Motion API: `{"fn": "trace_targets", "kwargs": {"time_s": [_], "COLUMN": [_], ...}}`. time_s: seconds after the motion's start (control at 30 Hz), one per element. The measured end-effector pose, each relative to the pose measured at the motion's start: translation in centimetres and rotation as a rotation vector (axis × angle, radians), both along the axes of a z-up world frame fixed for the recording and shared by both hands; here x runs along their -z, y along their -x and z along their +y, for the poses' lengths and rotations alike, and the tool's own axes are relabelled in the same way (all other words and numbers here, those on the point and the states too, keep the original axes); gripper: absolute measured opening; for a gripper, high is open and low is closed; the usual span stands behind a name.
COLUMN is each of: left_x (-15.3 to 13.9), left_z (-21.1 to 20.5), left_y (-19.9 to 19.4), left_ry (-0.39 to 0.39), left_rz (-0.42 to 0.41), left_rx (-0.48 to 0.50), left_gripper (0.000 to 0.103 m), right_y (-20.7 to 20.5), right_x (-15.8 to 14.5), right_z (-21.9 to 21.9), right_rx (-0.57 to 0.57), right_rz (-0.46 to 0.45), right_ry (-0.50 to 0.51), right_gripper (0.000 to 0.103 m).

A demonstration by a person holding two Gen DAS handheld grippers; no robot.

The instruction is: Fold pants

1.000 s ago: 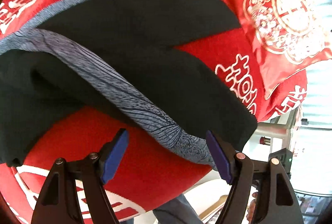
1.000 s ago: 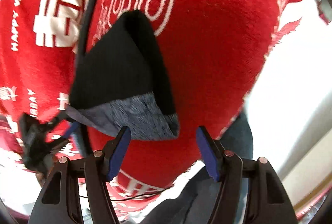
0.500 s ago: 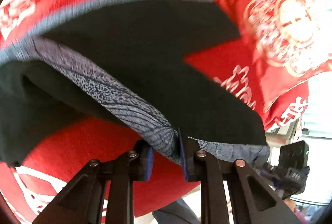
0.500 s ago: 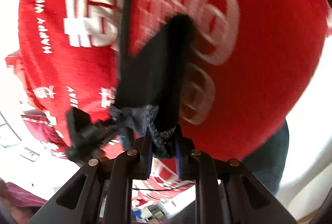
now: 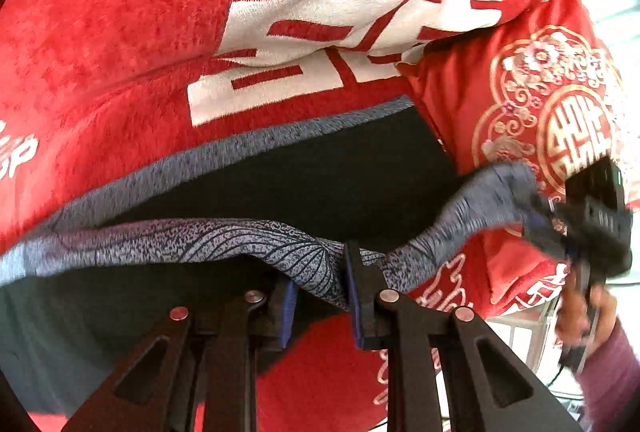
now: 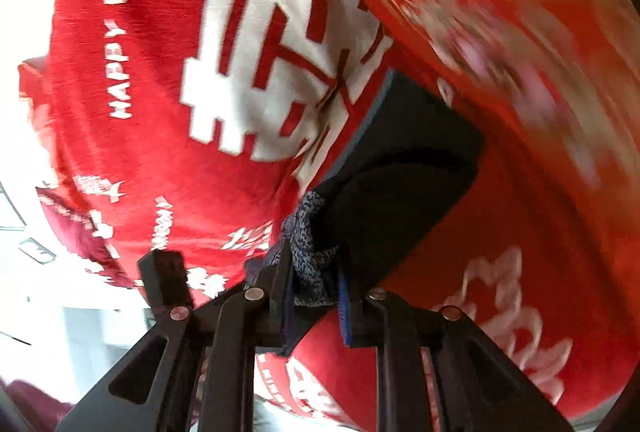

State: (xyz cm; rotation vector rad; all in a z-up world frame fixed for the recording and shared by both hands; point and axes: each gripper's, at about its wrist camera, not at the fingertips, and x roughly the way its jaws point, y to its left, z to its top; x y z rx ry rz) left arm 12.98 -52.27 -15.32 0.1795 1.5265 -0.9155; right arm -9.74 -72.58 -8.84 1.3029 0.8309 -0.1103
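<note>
The black pants point(image 5: 320, 172) lie on a red blanket point(image 5: 120, 32) with big white characters, beside a red embroidered cushion point(image 5: 560, 104). The left gripper point(image 5: 320, 296) pinches the grey patterned waistband point(image 5: 224, 236) between its blue pads. The right gripper point(image 6: 316, 292) is closed on the bunched grey band at the other end, lifting it off the blanket.

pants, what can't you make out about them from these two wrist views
- Left wrist view: the pants run off the left edge; leg ends unseen.
- Left wrist view: the right gripper is motion-blurred, its grip on the grey band unclear.
- Right wrist view: the patterned cushion is smeared by blur.
</note>
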Motion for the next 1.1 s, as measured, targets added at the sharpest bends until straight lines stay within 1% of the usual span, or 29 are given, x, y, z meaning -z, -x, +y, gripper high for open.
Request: {"fn": "trace_targets", "kwargs": {"time_s": [0.07, 0.13, 0.17, 0.2, 0.23, 0.27, 0.3, 0.33, 0.4, 0.47, 0.5, 0.53, 0.63, 0.67, 0.73, 0.8, 0.83, 0.97, 1.07, 1.1], "left_x": [0.1, -0.5, -0.9, -1.3, -2.0, -2.6, -3.2, -3.7, -3.8, -3.1, -2.5, -1.8, 0.4, 0.9, 1.7, 2.4, 2.6, 3.6, 4.5, 4.8], "left_z": [-0.4, -0.2, 0.0, 0.2, 0.7, 1.1, 1.7, 2.4, 3.5, 4.9, 5.5, 6.1, 7.5, 7.8, 8.3, 8.4, 8.5, 8.8, 9.1, 9.2], "left_y": [-0.3, -0.3, -0.2, -0.1, 0.0, 0.1, 0.1, 0.1, -0.3, -0.9, -1.2, -1.6, -2.1, -2.1, -2.0, -1.7, -1.6, -1.2, -1.5, -1.6], "left_ry": [-0.013, -0.012, -0.011, -0.018, -0.04, -0.053, -0.058, -0.061, -0.096, -0.159, -0.191, -0.222, -0.306, -0.319, -0.335, -0.344, -0.35, -0.366, -0.382, -0.39], "left_rz": [-0.005, 0.0, -0.003, -0.013, -0.052, -0.088, -0.121, -0.149, -0.183, -0.233, -0.239, -0.233, -0.244, -0.247, -0.243, -0.242, -0.244, -0.232, -0.213, -0.198], "left_rx": [0.016, 0.02, 0.02, 0.02, 0.018, 0.012, 0.001, -0.019, -0.056, -0.114, -0.14, -0.168, -0.227, -0.236, -0.252, -0.259, -0.26, -0.275, -0.304, -0.315], "left_gripper": [0.023, 0.024, 0.026, 0.036, 0.059, 0.072, 0.091, 0.093, 0.093, 0.093, 0.093, 0.093, 0.093, 0.093, 0.093, 0.093, 0.093, 0.093, 0.093, 0.093], "right_y": [-3.3, -5.6, -6.6, -7.5, -8.5, -9.4, -10.1, -10.7, -11.2, -11.2, -10.9, -10.4, -7.6, -6.5, -4.6, -3.3, -3.0, -3.1, -3.0, -3.2], "right_x": [0.8, 1.7, 2.1, 2.5, 2.9, 3.1, 3.3, 3.7, 4.1, 3.6, 3.1, 2.2, -0.4, -0.6, 0.0, 1.2, 2.0, 4.6, 6.3, 6.8], "right_z": [-1.5, -2.4, -2.8, -3.0, -3.2, -3.2, -3.3, -3.4, -3.8, -3.9, -3.8, -3.5, -1.8, -1.1, -0.2, 0.0, -0.1, -0.7, -1.3, -1.3], "right_rx": [-0.034, -0.048, -0.05, -0.054, -0.067, -0.081, -0.09, -0.097, -0.084, -0.08, -0.08, -0.079, -0.081, -0.079, -0.072, -0.059, -0.046, -0.015, 0.016, 0.017], "right_rz": [0.053, 0.097, 0.117, 0.134, 0.149, 0.171, 0.193, 0.217, 0.233, 0.234, 0.245, 0.249, 0.19, 0.189, 0.231, 0.249, 0.251, 0.23, 0.214, 0.199], "right_ry": [0.036, 0.052, 0.054, 0.058, 0.072, 0.096, 0.119, 0.137, 0.144, 0.17, 0.198, 0.235, 0.323, 0.341, 0.352, 0.331, 0.309, 0.255, 0.18, 0.163], "right_gripper": [0.02, 0.021, 0.021, 0.022, 0.023, 0.024, 0.026, 0.027, 0.029, 0.044, 0.061, 0.066, 0.066, 0.066, 0.066, 0.065, 0.062, 0.06, 0.058, 0.047]}}
